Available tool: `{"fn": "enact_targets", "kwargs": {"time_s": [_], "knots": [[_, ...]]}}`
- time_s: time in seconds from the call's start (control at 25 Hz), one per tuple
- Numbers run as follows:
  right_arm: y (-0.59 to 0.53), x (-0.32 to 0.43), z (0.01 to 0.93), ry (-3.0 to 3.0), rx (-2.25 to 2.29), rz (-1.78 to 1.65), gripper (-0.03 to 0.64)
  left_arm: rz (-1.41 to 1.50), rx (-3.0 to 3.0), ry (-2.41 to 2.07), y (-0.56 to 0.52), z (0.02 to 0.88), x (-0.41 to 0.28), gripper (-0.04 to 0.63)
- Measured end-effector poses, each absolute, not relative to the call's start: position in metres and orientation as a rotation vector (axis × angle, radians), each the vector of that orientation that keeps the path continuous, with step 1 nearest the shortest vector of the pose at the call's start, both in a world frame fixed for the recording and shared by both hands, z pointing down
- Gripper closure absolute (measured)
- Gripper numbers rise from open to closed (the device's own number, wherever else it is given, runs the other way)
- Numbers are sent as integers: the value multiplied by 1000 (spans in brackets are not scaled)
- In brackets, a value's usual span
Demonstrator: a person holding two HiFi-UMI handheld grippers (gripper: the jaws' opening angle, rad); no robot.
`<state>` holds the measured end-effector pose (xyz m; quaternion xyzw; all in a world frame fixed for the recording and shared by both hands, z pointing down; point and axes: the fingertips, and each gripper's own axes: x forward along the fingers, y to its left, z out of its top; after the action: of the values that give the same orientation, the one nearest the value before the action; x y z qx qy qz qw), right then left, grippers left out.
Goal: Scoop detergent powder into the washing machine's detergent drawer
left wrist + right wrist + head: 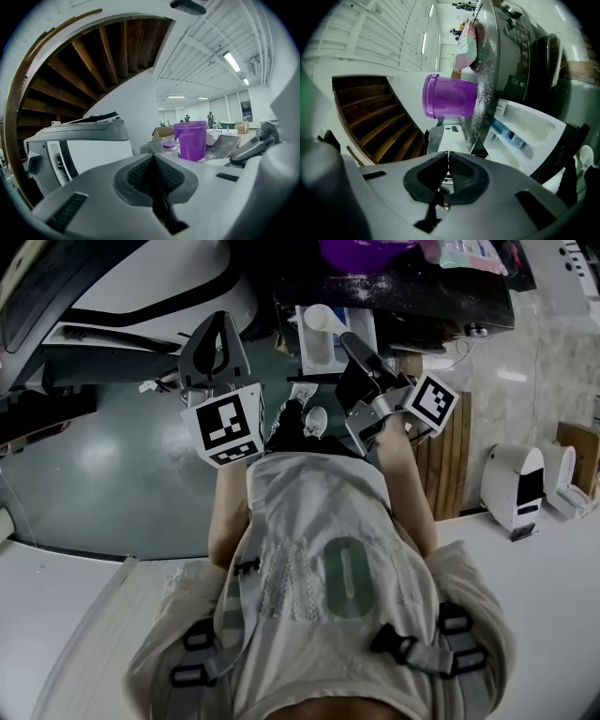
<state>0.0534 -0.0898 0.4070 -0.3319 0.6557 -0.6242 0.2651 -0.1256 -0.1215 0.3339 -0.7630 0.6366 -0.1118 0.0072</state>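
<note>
The left gripper (153,155) has its jaws pressed together with nothing between them; the right gripper (448,153) is likewise closed and empty. The white plastic detergent drawer (525,126) juts out from the washing machine's front, just under the edge of its dark, powder-dusted top (483,89). A purple plastic bucket (449,96) stands on that top, with a flat purple lid (169,145) beside it

Tub (450,96) on washer top (488,61) — pouch (465,51) beside it, drawer (529,129) pulled out below
</note>
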Motion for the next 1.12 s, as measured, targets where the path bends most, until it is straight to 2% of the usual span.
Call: {"fn": "enact_targets", "kwargs": {"time_s": [0.52,1.12], "knots": [[-91,54,455,1837,-1117,-1791,607,-399,-2402,2012,-130,350,-134,575],[-98,51,466,1987,-1248,-1779,607,-427,-2418,2022,-139,363,-132,575]]}}
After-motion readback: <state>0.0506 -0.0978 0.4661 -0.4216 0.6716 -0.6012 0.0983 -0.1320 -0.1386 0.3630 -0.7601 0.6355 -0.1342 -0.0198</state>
